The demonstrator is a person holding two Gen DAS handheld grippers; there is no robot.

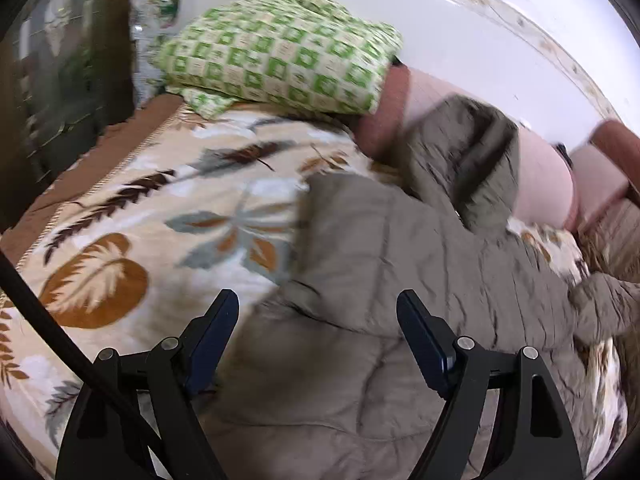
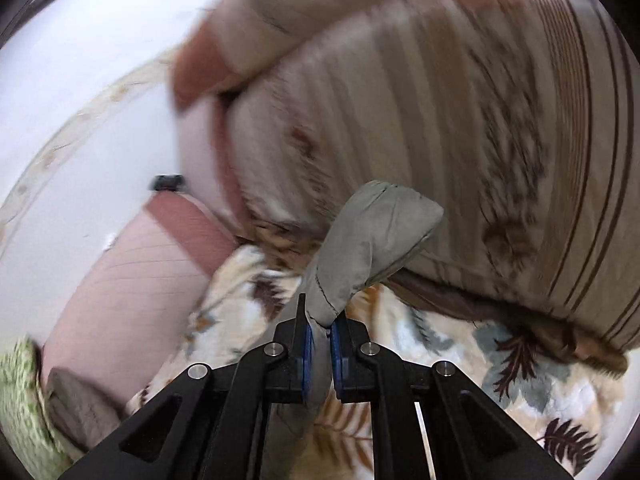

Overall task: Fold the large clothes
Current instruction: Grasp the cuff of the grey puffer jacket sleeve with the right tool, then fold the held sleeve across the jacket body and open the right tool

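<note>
A grey-brown quilted jacket (image 1: 380, 240) lies spread on a leaf-patterned bedspread (image 1: 132, 220). My left gripper (image 1: 318, 320) is open and empty, its jaws wide apart just above the jacket's near part. In the right wrist view my right gripper (image 2: 320, 326) is shut on a jacket sleeve (image 2: 372, 240), whose cuff end sticks up past the fingers above the bedspread (image 2: 460, 344). The sleeve also shows at the right edge of the left wrist view (image 1: 608, 300).
A green checked folded blanket (image 1: 280, 44) lies at the head of the bed. Pink bolster pillows (image 1: 540, 176) line the white wall (image 1: 500, 40). A striped beige duvet (image 2: 460, 120) is heaped close ahead of the right gripper. A pink pillow (image 2: 132, 272) lies to its left.
</note>
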